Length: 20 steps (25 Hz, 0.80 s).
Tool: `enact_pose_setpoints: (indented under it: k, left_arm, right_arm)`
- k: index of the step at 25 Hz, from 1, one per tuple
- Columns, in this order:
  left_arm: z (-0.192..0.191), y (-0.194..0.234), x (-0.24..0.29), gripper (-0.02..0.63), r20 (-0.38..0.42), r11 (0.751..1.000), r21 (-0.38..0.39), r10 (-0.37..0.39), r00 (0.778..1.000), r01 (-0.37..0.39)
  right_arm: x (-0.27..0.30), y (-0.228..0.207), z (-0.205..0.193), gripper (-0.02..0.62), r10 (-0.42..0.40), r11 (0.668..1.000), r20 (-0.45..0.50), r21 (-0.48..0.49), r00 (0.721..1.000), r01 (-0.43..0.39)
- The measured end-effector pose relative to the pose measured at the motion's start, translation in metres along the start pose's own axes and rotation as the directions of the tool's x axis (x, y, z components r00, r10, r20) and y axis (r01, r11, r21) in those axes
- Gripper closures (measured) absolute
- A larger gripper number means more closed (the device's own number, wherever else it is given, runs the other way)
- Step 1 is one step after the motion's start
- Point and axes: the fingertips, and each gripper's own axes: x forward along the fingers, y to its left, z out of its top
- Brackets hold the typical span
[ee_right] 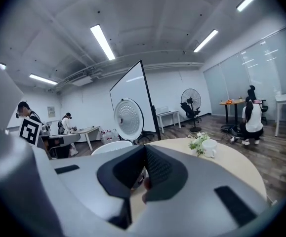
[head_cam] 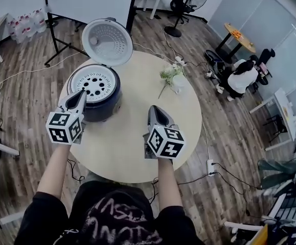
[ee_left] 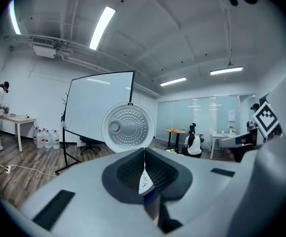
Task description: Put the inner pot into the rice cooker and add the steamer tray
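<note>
The dark blue rice cooker stands at the left of the round table, its lid swung up and open. A white steamer tray with holes sits in its top; the inner pot beneath is hidden. My left gripper hovers over the cooker's near rim, shut and empty. The right gripper hangs over the table middle to the cooker's right, also shut with nothing in it. In the left gripper view the jaws meet below the lid. The right gripper view shows closed jaws and the tray's rim.
A white cup with flowers stands at the table's far side. A whiteboard on a stand is behind the cooker. A person sits on the floor to the right. Cables and a power strip lie around the table.
</note>
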Motion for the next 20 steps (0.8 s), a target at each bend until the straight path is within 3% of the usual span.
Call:
enact_pose_setpoints:
  k: [13, 20]
  left_arm:
    - [-0.008, -0.035, -0.051, 0.595, 0.067, 0.999, 0.04, -0.015, 0.998, 0.012]
    - [-0.005, -0.045, -0.075, 0.595, 0.124, 0.999, 0.043, -0.036, 0.992, 0.031]
  right_arm:
    - [-0.072, -0.027, -0.008, 0.591, -0.025, 0.999, 0.13, -0.025, 0.991, 0.028]
    - [-0.092, -0.03, -0.014, 0.591, -0.028, 0.998, 0.135, -0.057, 0.99, 0.036]
